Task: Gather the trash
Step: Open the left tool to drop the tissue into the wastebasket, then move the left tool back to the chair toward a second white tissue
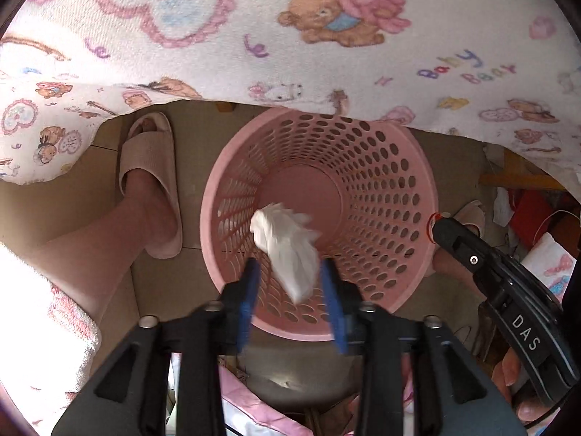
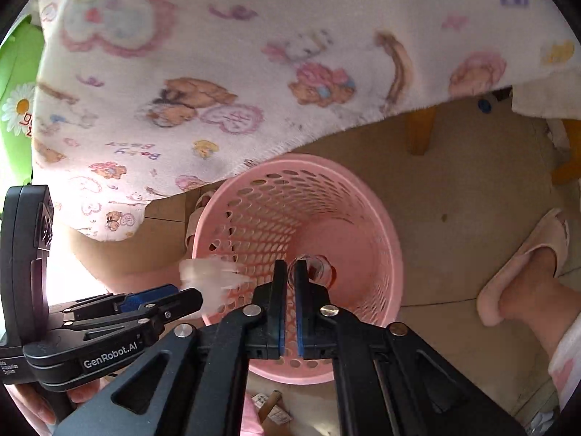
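Floor, pink basket (image 1: 428, 196), tissue (image 1: 287, 243) lengthwise downward

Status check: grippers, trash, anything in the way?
Left gripper open, tissue dropping over basket. Right gripper nearly shut over basket, clear wrapper at its tips. Blanket overhangs far rim.

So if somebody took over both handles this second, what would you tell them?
Left gripper: open, pointing down into the pink basket. The white tissue is between its pads, blurred, and looks to be dropping.
Right gripper: jaws almost closed over the same basket, with a small clear scrap at the tips. I can't tell if it is still gripped.
Done: both pieces brought over the basket.
Left: confirm both land inside, then look for more trash.
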`<state>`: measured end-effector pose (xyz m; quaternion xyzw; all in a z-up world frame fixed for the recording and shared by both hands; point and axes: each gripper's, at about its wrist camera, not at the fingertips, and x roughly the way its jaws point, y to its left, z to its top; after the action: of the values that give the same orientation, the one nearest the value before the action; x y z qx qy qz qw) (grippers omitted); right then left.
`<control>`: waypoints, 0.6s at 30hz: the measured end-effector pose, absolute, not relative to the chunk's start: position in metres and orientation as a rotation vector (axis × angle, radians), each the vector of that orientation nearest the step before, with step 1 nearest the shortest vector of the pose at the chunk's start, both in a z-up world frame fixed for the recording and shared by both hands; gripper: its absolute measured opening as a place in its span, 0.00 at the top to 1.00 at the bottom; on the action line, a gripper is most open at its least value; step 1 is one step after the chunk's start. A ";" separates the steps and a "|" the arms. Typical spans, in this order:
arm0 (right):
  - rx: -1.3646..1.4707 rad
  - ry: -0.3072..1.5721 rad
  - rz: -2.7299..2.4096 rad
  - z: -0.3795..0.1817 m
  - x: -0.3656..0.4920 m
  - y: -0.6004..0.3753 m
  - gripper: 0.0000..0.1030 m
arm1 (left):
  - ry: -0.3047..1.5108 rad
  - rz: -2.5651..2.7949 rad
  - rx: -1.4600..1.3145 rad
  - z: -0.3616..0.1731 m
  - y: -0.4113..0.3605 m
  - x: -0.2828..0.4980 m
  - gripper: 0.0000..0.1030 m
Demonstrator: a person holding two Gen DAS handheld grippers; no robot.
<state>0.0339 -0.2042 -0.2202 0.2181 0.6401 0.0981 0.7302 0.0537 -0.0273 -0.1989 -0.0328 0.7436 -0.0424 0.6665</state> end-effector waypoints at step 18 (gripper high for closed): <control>0.232 1.098 0.128 -0.121 0.022 -0.197 0.53 | 1.370 -0.079 -0.032 -0.118 -0.014 0.051 0.41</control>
<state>0.0217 -0.1972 -0.1207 0.1099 0.5202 0.0608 0.8448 0.0509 -0.0137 -0.1176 -0.0148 0.6325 -0.0363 0.7736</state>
